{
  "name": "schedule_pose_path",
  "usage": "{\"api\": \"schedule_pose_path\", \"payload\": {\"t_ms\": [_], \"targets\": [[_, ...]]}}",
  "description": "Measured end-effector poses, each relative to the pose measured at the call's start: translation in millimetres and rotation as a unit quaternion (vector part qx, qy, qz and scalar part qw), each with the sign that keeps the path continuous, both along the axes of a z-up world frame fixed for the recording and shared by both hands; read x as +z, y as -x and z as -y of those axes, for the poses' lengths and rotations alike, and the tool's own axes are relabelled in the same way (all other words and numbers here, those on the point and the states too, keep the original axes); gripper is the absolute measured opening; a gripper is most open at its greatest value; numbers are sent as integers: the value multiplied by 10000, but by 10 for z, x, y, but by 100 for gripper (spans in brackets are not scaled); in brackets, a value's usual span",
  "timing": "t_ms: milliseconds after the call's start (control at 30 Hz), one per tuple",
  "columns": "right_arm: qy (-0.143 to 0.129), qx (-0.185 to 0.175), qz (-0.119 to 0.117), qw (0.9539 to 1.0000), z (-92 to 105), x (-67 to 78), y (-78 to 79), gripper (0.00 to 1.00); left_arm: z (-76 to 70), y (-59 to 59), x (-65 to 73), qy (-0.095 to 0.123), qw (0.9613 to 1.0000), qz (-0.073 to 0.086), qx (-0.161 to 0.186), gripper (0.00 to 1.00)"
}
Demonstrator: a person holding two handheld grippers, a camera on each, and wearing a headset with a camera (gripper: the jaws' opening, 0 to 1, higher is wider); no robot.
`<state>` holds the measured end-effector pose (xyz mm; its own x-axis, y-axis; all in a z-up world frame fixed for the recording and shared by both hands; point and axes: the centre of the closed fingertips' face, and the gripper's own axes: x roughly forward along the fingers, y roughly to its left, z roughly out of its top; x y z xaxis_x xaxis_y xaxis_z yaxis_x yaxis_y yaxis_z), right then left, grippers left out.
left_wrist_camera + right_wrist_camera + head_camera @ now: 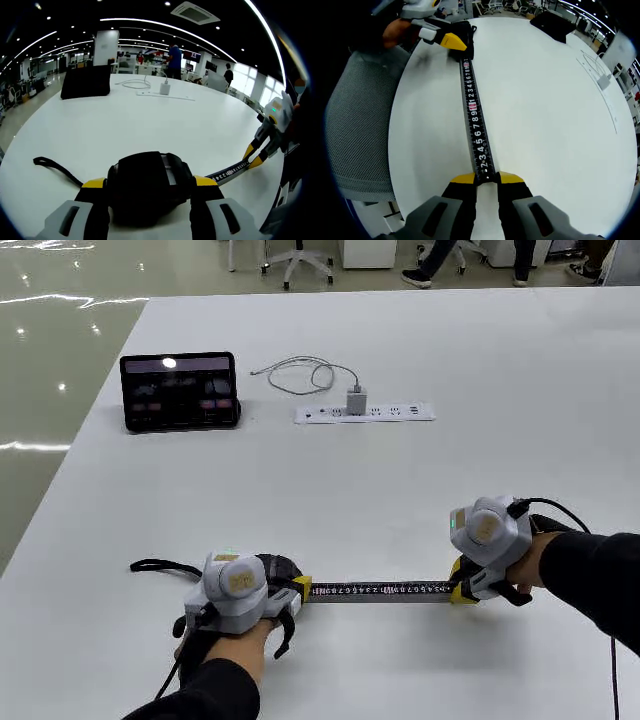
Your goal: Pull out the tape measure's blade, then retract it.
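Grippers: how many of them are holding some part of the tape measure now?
2. The left gripper is shut on the black case, near left on the table; the right gripper pinches the end of the drawn-out blade, near right.

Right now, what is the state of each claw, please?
Left claw: closed on the tape measure case.
Right claw: closed on the end of the blade.

Tape measure case [283, 568]: near side covered by the left gripper [150, 183] body in head view. Blade [477, 125]: hook end buried between the right gripper [482, 178] fingers [463, 178]. Blade numerals unreadable in head view. Tablet [180, 390] screen text too small. Office chair [297, 258] cut by top edge.
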<state>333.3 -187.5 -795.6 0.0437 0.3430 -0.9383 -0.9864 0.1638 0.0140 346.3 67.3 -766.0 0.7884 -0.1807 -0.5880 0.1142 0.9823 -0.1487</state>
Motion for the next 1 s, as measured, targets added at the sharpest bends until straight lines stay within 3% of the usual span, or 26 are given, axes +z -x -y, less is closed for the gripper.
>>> {"api": "schedule_pose_path", "payload": {"t_ms": [633, 833, 1000], "targets": [[-23, 136, 46, 9999, -152, -2, 10, 11, 9, 9, -1, 15, 10000, -48, -6, 61], [-239, 130, 54, 9996, -368, -5, 16, 11, 8, 15, -1, 19, 10000, -63, -12, 61], [-226, 142, 37, 9996, -445, -11, -4, 11, 9, 19, -1, 26, 10000, -79, -16, 61]]}}
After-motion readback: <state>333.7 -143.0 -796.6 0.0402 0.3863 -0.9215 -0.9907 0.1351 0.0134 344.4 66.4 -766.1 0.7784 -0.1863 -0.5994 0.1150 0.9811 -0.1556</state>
